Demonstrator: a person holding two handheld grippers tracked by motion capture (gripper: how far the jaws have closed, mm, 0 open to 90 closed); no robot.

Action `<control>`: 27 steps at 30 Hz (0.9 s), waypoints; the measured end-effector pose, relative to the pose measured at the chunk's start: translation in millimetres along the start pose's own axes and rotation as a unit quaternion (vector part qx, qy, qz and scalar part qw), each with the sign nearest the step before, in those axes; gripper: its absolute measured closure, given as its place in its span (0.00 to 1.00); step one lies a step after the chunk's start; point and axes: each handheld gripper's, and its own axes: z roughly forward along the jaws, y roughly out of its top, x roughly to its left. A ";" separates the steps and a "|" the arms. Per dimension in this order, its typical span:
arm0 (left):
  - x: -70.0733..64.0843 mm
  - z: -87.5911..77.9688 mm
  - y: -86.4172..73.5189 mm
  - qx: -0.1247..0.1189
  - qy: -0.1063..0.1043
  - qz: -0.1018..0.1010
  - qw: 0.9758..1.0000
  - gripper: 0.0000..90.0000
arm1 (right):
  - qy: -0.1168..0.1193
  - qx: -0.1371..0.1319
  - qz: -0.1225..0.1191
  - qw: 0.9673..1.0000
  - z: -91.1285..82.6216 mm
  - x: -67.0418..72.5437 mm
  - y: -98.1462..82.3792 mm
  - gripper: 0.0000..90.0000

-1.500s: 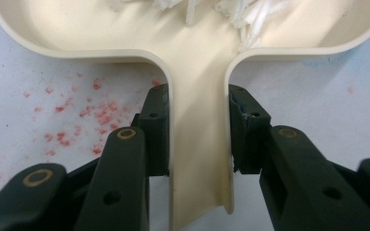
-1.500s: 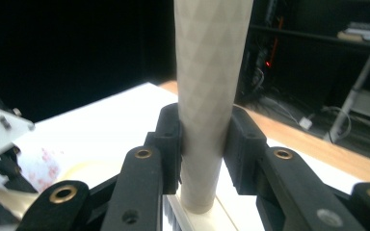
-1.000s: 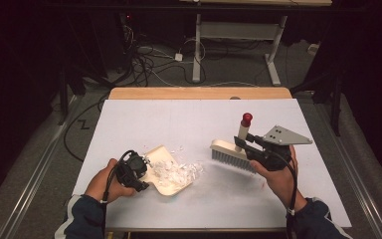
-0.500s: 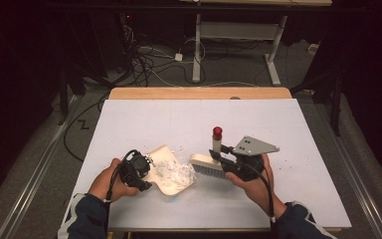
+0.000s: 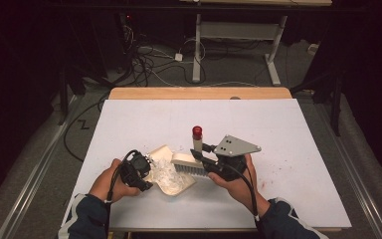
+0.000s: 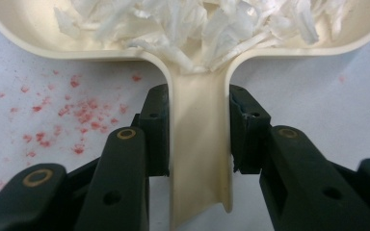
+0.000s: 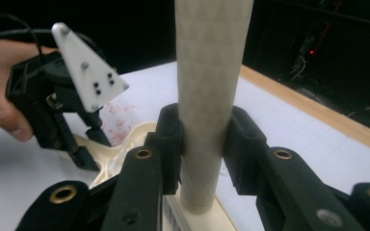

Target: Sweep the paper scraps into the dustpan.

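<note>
Left hand-held gripper (image 5: 146,175) pinches the flat handle of a cream dustpan (image 5: 171,174); in the left gripper view its two black jaws press against both edges of the handle (image 6: 200,144), which runs down between them. The dustpan (image 6: 77,43) lies on the white table (image 5: 278,129) near the front edge, left of centre, and holds a heap of white shreds (image 5: 166,173). Those shreds (image 6: 197,24) crowd toward the mouth of the handle. Red specks (image 6: 72,115) dot the table just beside the left jaw.

Right hand-held gripper (image 5: 199,158) pinches the upright handle of a brush (image 5: 191,163). In the right gripper view the jaws close on either side of the pale, patterned handle (image 7: 207,86), which stands vertical and meets the brush head at the bottom of that view. In the high view the handle ends in a red cap (image 5: 197,131), and the brush head, bristles down, sits at the dustpan's right rim, touching or just beside the shreds. The grey three-cornered plate (image 5: 236,146) rides on top of this hand-held gripper.

The left hand (image 5: 110,180) and right hand (image 5: 236,184) come in from the bottom, dark sleeves at the wrists. More red specks (image 5: 298,169) lie on the table to the right. Beyond the table's wooden far edge (image 5: 199,93), cables (image 5: 149,64) lie on the floor.
</note>
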 end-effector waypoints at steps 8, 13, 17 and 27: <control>0.6 1.5 0.4 0.003 -0.002 -0.002 1.000 0.70 | -0.061 -0.015 0.006 0.998 -1.3 -29.5 2.6 0.79; 1.0 2.8 0.2 0.001 -0.007 -0.006 1.000 0.70 | -0.131 -0.002 -0.013 0.991 17.2 -48.4 0.0 0.79; 2.5 3.1 -1.1 -0.003 -0.015 -0.014 1.000 0.70 | -0.146 -0.006 0.004 0.989 35.5 -62.1 -5.7 0.79; 8.6 3.1 -10.2 -0.012 -0.032 -0.033 0.999 0.70 | -0.133 -0.006 0.011 0.991 76.8 -54.2 -5.6 0.79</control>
